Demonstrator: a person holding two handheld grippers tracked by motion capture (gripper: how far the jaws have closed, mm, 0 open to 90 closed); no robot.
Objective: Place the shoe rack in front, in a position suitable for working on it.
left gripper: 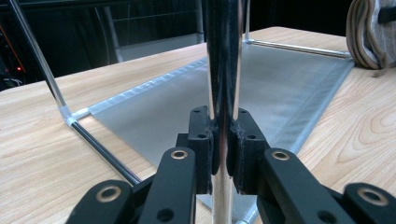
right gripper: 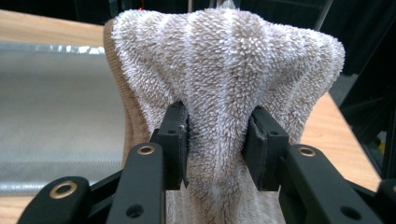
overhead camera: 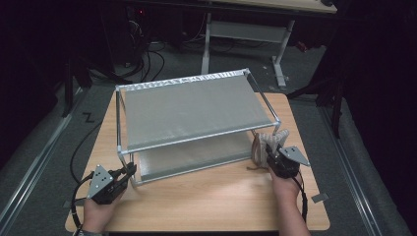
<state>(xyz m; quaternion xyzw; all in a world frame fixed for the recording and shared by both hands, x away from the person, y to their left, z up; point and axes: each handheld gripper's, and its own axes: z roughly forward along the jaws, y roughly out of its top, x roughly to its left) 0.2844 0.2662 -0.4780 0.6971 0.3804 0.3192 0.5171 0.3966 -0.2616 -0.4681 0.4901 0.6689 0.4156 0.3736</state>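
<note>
The right hand-held gripper (overhead camera: pixel 272 148) pinches the folded towel (overhead camera: pixel 265 142) – it rises at 12 o'clock from its jaws, on the surface at the rack's (overhead camera: pixel 196 105) 4 o'clock corner. The left hand-held gripper (overhead camera: pixel 129 172) clamps the rack's front-left post (left gripper: pixel 223 70).

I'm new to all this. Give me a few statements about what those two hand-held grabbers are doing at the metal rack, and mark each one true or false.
1. The left gripper is clamped on an upright post of the rack. True.
2. The right gripper is open and holds nothing. False: its jaws pinch a folded towel.
3. The towel lies on the rack's top shelf. False: it is at the rack's right end, low by the wooden table, and the top shelf is bare.
4. The rack has two grey fabric shelves, one above the other. True.
5. The towel is dark blue. False: it is beige with paler stripes.
</note>
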